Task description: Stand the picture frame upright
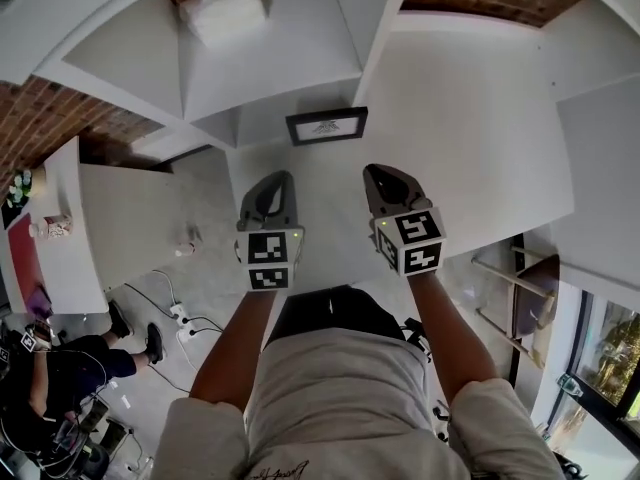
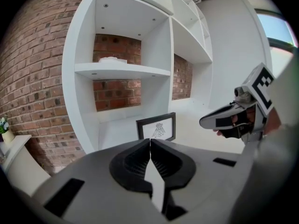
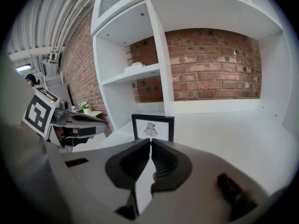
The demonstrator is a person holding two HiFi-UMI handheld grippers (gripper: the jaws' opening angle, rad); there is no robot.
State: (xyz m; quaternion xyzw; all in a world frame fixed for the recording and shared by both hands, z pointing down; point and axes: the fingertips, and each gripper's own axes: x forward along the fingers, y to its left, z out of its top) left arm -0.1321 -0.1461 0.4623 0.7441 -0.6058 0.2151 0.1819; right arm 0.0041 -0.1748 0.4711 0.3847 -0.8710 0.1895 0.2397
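The black picture frame [image 1: 327, 126] with a small bird drawing stands upright on the white shelf surface [image 1: 460, 148], near the divider wall. It shows ahead of both grippers, in the left gripper view [image 2: 156, 126] and the right gripper view [image 3: 153, 127]. My left gripper [image 1: 275, 183] hangs short of the frame, a little to its left, jaws shut with nothing between them [image 2: 150, 141]. My right gripper [image 1: 385, 175] hangs short of it to the right, also shut and empty [image 3: 151, 141]. Neither touches the frame.
White shelving with a brick back wall surrounds the frame. A white folded bundle [image 1: 225, 8] lies on the upper shelf. A vertical divider [image 1: 375, 38] rises just behind the frame. At lower left a person [image 1: 60, 368] sits near cables on the floor.
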